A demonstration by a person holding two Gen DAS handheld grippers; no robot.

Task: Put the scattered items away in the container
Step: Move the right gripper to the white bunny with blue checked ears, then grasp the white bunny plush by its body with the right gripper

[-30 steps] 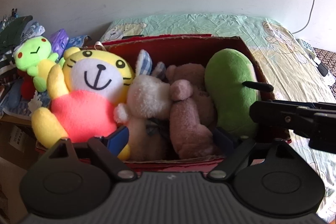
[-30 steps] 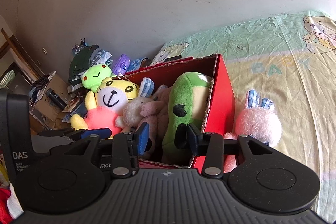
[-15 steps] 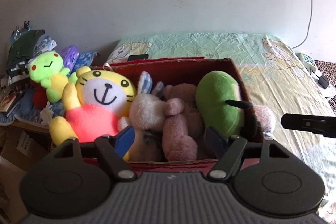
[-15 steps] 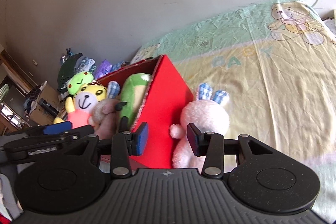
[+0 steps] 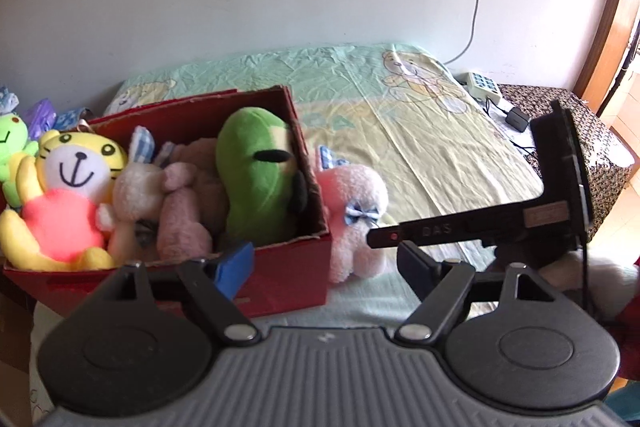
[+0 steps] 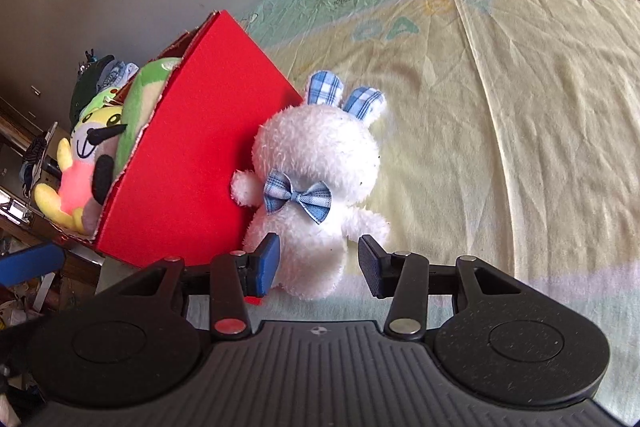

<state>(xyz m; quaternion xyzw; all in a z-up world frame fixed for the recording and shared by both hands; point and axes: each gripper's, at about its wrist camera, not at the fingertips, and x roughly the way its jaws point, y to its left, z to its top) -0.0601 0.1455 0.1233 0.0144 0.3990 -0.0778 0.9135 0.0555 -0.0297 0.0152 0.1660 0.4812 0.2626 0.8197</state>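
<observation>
The bed (image 6: 520,107) stretched bare ahead and to the right of the right hand-held gripper (image 6: 318,265), leaving free room on that side; to its left the red box (image 6: 192,163), already packed with plush toys, stood with its outer wall touching the white bunny (image 6: 316,187); the bunny sat upright just ahead of this hand-held gripper, long axis running away from it, lower body between jaws parted but not yet pressing, nothing held; the left hand-held gripper (image 5: 326,263) hung farther off by the box's near wall, moderately open and empty, its jaws having just widened a little.
</observation>
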